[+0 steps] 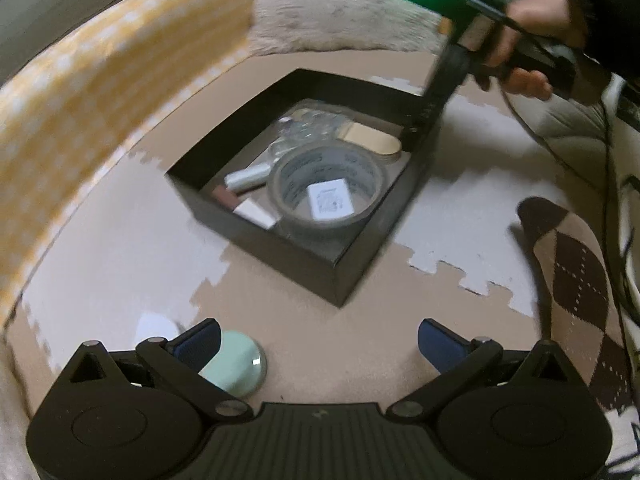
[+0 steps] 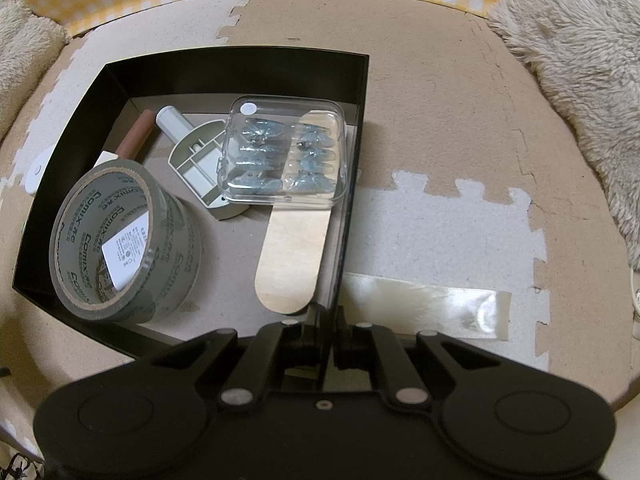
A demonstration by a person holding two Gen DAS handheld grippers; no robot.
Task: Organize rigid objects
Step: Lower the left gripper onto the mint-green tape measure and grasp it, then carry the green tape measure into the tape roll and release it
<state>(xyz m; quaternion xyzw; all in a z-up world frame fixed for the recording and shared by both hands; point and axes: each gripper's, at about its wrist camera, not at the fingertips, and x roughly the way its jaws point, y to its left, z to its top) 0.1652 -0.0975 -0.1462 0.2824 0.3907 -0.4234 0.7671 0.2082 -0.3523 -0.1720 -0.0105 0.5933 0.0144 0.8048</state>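
Note:
An open black box (image 1: pixel 256 236) sits on the foam floor mat. Inside lie a grey tape roll (image 1: pixel 360 164), a clear plastic case (image 1: pixel 308 124) of small metal parts, a flat wooden stick (image 1: pixel 372 140), a white tube and a brown stick. My right gripper (image 2: pixel 326 320) is shut on the box's right wall (image 2: pixel 352 184), with a hand holding it from above in the left wrist view. The case (image 2: pixel 284 152) rests on the stick (image 2: pixel 290 252), and the tape roll (image 2: pixel 168 232) leans at the left. My left gripper (image 1: pixel 318 344) is open and empty; a mint round object (image 1: pixel 240 364) lies by its left finger.
A white round object (image 1: pixel 156 328) lies on the mat left of the mint one. A yellow checked cloth (image 1: pixel 100 100) borders the left, a fluffy rug (image 2: pixel 580 60) the far side. A foot in an argyle sock (image 1: pixel 576 280) is at the right. A clear tape strip (image 2: pixel 424 304) sticks to the mat.

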